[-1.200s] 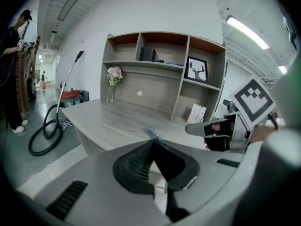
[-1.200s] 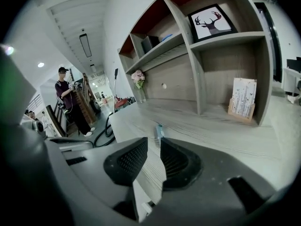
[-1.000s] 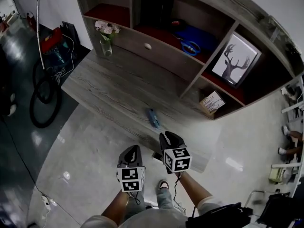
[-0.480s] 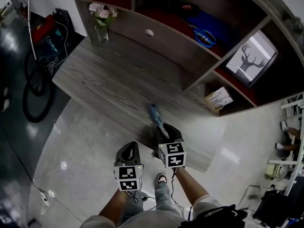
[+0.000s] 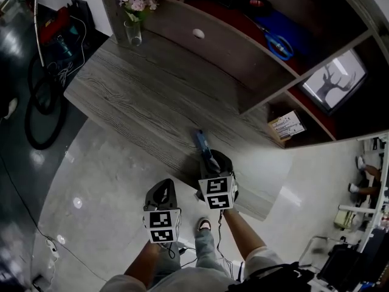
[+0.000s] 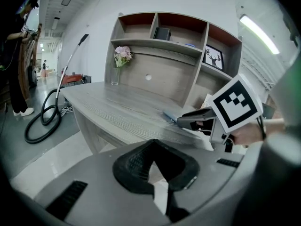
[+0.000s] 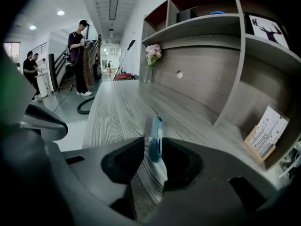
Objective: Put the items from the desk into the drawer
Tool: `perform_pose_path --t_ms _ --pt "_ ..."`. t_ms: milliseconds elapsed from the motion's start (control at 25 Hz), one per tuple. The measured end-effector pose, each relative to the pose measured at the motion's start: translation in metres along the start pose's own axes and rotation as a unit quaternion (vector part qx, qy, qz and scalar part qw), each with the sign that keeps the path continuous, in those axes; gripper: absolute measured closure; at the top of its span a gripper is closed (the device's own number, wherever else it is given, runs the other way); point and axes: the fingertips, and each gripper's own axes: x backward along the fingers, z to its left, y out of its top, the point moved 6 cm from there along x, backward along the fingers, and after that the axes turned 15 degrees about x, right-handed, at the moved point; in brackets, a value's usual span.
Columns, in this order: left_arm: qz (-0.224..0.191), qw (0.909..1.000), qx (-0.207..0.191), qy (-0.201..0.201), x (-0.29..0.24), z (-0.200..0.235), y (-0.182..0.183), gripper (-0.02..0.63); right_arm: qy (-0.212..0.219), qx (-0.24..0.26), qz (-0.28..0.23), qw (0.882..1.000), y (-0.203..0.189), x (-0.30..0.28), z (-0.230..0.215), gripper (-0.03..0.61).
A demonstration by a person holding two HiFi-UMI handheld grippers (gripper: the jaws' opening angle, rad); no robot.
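Observation:
A slim blue tool (image 5: 202, 145) lies near the front edge of the grey wooden desk (image 5: 140, 96). My right gripper (image 5: 217, 162) is over that edge, open, with its jaws on either side of the blue tool's (image 7: 155, 139) near end. Whether they touch it I cannot tell. Off the desk, over the floor, my left gripper (image 5: 162, 191) hangs open with nothing in it. Seen from the left gripper (image 6: 153, 157), the right gripper (image 6: 194, 118) reaches the blue tool (image 6: 170, 116). The drawer (image 5: 213, 44), with a white knob (image 5: 199, 33), is closed under the shelves.
A glass vase of pink flowers (image 5: 133, 16) stands at the desk's back left. A deer picture (image 5: 333, 80), a printed card box (image 5: 285, 126) and blue things (image 5: 278, 42) sit in the shelf unit. A hose (image 5: 37, 105) lies on the floor to the left. People stand far off (image 7: 78, 55).
My right gripper has moved forward over the desk edge until its jaws straddle the blue tool. The left gripper has stayed low beside the desk.

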Motion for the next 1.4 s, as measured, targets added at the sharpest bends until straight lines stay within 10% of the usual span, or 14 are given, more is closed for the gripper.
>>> perform_pose_path --t_ms 800,1400 --pt "-0.004 0.9994 0.028 0.017 -0.003 0.023 -0.003 0.615 -0.052 0.052 0.045 0.996 0.002 -0.017 -0.006 0.497" --pt "-0.01 0.9994 0.03 0.016 0.003 0.022 0.002 0.615 -0.026 -0.163 0.003 0.986 -0.012 -0.003 -0.022 0.525"
